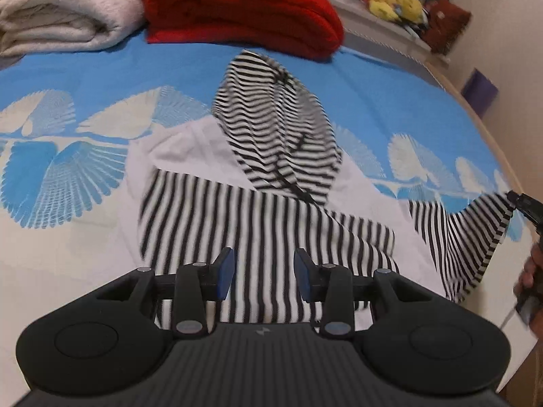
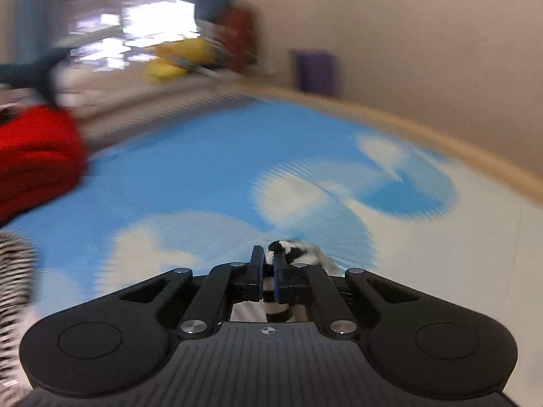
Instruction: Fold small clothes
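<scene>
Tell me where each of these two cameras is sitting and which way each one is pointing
Left wrist view: sits on the left gripper, looks forward and down over the striped garment on the blue bedspread; own open fingers show, plus the right gripper pinching a lifted striped corner at the right edge.
Right wrist view: sits on the right gripper, faces across the bedspread toward a wall; own fingers show, shut on striped fabric.
Shared: garment, bedspread, red blanket, purple object by the wall.
</scene>
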Available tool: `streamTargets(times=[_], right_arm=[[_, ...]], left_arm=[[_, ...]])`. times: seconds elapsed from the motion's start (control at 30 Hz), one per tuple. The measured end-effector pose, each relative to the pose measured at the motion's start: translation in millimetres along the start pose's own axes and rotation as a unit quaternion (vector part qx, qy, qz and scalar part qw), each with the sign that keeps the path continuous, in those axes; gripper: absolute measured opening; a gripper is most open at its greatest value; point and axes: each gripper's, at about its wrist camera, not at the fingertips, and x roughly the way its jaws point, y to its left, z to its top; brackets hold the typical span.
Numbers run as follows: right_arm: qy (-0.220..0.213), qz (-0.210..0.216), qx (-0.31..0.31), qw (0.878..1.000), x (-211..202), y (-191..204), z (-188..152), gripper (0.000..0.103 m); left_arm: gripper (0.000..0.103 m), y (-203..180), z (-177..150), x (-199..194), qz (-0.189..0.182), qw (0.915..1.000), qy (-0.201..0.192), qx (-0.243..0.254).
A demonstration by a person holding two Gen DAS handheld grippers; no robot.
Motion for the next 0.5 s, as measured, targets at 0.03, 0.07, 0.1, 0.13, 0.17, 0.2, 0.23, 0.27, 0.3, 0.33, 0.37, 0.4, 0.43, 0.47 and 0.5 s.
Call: streamTargets(times=[0.03,0.07,0.1,0.13,0.17,0.2,0.23,0.27,0.3,0.33,0.37,0.4,0.43,0.47,0.5], right_arm=[[-0.015,0.031,-0.026,0.999,-17,23,3,0.005],[-0.023,0.067,-0.055,0.996,-35,47,3,0.005],[-0.025,0.102,-0.080,0.991,-50,68,1,0.005],[-0.020,0.144,-0.105,0.984,-65,88,-3,0.005],[-0.009,0.188,-0.125,0.974,-78,107,-8,0.005],[0.017,0.238,-0.142,0.961,-90,123,-15,0.006],[0.057,0.289,-0.161,0.942,-99,139,-23,0.007],[0.093,0.324,-0.179,0.924,-106,151,-32,0.007],[0.125,0.349,-0.199,0.907,-114,163,-43,0.009],[0.146,0.354,-0.214,0.899,-120,170,-51,0.012],[0.160,0.346,-0.222,0.898,-125,175,-57,0.012],[0.168,0.337,-0.217,0.901,-128,176,-59,0.012],[0.176,0.331,-0.198,0.905,-130,175,-58,0.013],[0.186,0.328,-0.173,0.910,-130,172,-55,0.015],[0.189,0.320,-0.149,0.916,-132,170,-50,0.021]], left_arm=[[0.043,6,2,-2,0.000,0.9999,-0.002,-0.013],[0.043,13,5,-4,0.000,0.9997,-0.005,-0.023],[0.043,17,8,-6,0.001,0.9995,-0.007,-0.030],[0.043,23,10,-9,0.002,0.9993,-0.009,-0.037],[0.043,28,12,-12,0.001,0.9990,-0.011,-0.043],[0.043,33,15,-14,0.000,0.9987,-0.012,-0.049],[0.043,38,17,-17,-0.002,0.9983,-0.015,-0.055],[0.043,44,20,-20,-0.003,0.9979,-0.019,-0.062],[0.043,48,22,-23,-0.003,0.9975,-0.022,-0.067],[0.043,51,24,-25,-0.002,0.9972,-0.024,-0.071],[0.043,56,26,-26,-0.002,0.9967,-0.026,-0.077],[0.043,60,27,-27,-0.003,0.9963,-0.026,-0.081],[0.043,64,28,-28,-0.002,0.9959,-0.026,-0.087],[0.043,68,28,-28,0.000,0.9956,-0.026,-0.090],[0.043,73,28,-29,0.003,0.9952,-0.026,-0.094]])
